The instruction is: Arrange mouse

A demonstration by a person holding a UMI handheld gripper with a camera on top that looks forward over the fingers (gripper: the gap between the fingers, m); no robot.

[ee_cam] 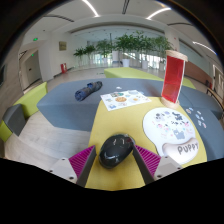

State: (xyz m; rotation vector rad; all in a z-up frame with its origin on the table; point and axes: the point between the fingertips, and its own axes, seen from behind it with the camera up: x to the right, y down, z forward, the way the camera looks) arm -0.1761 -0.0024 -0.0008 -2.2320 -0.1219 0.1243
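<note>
- Black mouse (116, 150) sits between the fingers of your gripper (117, 159), on the yellow table (108, 122).
- Magenta pads (148, 157) flank the mouse closely; you cannot tell whether both press on it.
- Expect slippage: the rounded shell may squirt forward if you grip unevenly.
- Keep clear of the white mouse pad (172, 128) edge and the red box (173, 78) beyond it when repositioning.

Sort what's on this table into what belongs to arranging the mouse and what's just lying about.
Belongs to the job:
black mouse, between the tongs
round white mouse pad

Just lying about:
red box
printed sheet
dark object on the grey table
potted plants
</note>
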